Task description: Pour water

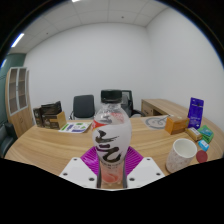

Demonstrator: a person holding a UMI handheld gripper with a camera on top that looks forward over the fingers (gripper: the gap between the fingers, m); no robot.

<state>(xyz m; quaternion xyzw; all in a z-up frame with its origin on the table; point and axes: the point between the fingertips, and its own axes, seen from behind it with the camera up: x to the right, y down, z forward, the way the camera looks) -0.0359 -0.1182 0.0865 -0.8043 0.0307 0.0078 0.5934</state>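
1. The gripper (pixel 111 170) was closed about a clear plastic bottle (pixel 112 135), its two fingers pressed against the bottle's lower sides, with the purple pads (pixel 97 157) showing at either flank.
2. The bottle stood upright between the fingers; it had a red cap (pixel 102 121) near its upper part and a label with dark markings (pixel 110 148) across its front.
3. Whether the bottle's base touched the wooden table (pixel 60 150) or was lifted off it could not be told, since the fingers hid the bottom.
4. To the right of the bottle, and near it, a clear plastic cup (pixel 181 154) stood on the table with its open mouth upward.
5. Just beyond that cup, further right of the bottle, lay small blue and red items (pixel 205 140) too small to identify.
6. Behind the bottle, across the table, stood two dark office chairs (pixel 84 106).
7. To the left of the bottle, at the table's far side, a dark box (pixel 48 114) rested, with a tall cabinet (pixel 17 98) beyond it against the wall.
8. Far right of the bottle, a purple standing sign (pixel 196 110) stood near a wooden box (pixel 177 125).
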